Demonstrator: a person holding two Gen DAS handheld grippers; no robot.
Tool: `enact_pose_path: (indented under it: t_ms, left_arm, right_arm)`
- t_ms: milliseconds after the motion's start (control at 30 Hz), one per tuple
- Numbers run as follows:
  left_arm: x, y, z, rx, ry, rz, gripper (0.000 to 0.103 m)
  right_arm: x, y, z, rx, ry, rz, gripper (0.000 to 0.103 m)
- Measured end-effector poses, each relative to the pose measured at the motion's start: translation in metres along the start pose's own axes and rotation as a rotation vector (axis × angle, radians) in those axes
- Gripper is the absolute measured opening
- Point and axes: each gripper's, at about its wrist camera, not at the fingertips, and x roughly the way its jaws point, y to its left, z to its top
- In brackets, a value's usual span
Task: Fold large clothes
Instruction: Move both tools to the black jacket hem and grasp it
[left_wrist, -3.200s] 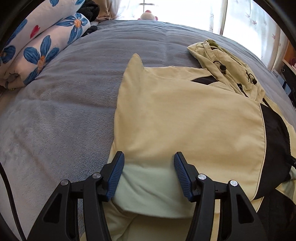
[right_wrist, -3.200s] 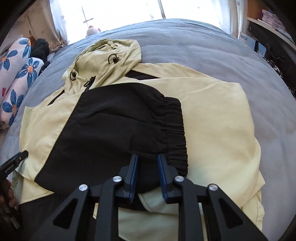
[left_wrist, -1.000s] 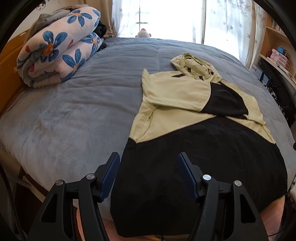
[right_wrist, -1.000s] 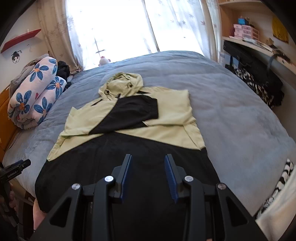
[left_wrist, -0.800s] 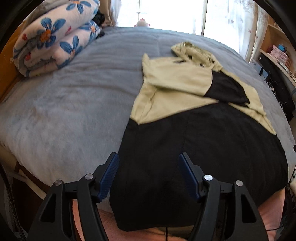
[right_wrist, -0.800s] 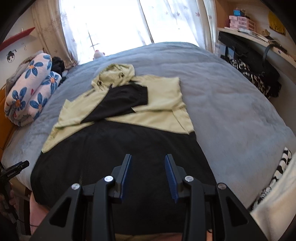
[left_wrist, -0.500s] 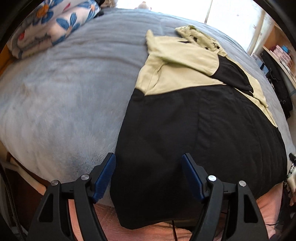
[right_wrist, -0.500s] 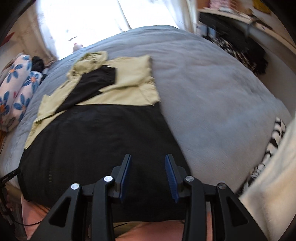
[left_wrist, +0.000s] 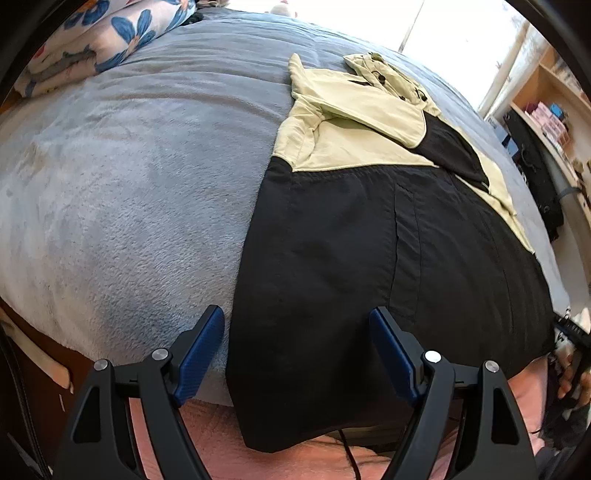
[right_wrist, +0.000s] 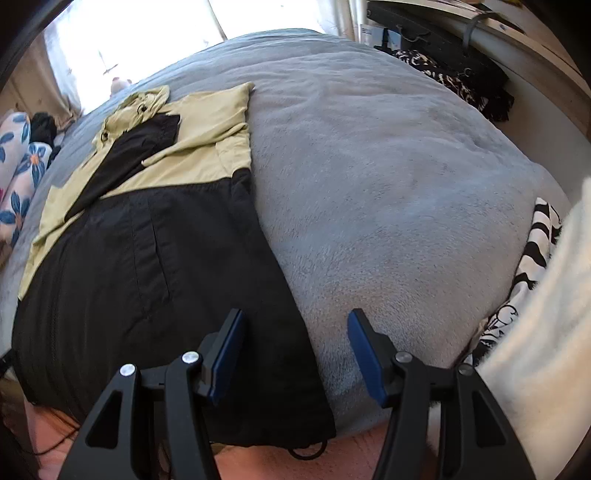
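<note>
A large hooded jacket, pale yellow on top and black below (left_wrist: 388, 266), lies flat on the grey bed (left_wrist: 140, 192), sleeves folded across the chest, hood at the far end. Its black hem hangs over the near bed edge. My left gripper (left_wrist: 297, 347) is open and empty, just above the hem's left corner. In the right wrist view the jacket (right_wrist: 147, 266) fills the left half. My right gripper (right_wrist: 295, 343) is open and empty above the hem's right corner, straddling the jacket's right edge.
A rolled floral quilt (left_wrist: 110, 33) lies at the bed's far left. Shelves and dark bags (left_wrist: 535, 166) stand along the right wall. A zebra-print cloth (right_wrist: 532, 258) and a white fabric (right_wrist: 546, 332) lie at the bed's right edge. Bare grey blanket (right_wrist: 388, 184) lies right of the jacket.
Both grippers have dropped closer to the hem at the near bed edge. The right gripper has opened wider and shifted right to the jacket's right corner. The left stays open.
</note>
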Motion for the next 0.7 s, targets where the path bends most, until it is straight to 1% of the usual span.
enact_pose_path:
  t_ms: [200,267,333,367,400,533,700]
  left_arm:
    - [-0.002,0.006,-0.003,-0.01,0.008,-0.033,0.079]
    - [-0.003,0.007,-0.004,-0.003,0.016,-0.038,0.079]
    - [-0.003,0.007,-0.006,0.005,0.025,-0.037,0.079]
    - [-0.004,0.007,-0.008,0.007,0.032,-0.042,0.079]
    - [-0.005,0.008,-0.01,0.009,0.036,-0.049,0.079]
    - [-0.002,0.015,-0.016,0.009,0.067,-0.09,0.079]
    - [0.013,0.021,-0.018,-0.002,0.101,-0.136,0.08]
  right_arm:
    - [0.005,0.002,0.0,-0.025,0.029,0.021,0.058]
    - [0.006,0.002,0.0,-0.028,0.042,0.046,0.058]
    - [0.005,0.005,0.0,-0.041,0.054,0.068,0.049]
    - [0.005,0.008,-0.001,-0.049,0.063,0.087,0.04]
    - [0.004,0.01,-0.001,-0.057,0.073,0.098,0.038]
    - [0.003,0.014,-0.001,-0.097,0.094,0.091,0.038]
    - [0.007,0.008,0.002,-0.083,0.124,0.113,0.038]
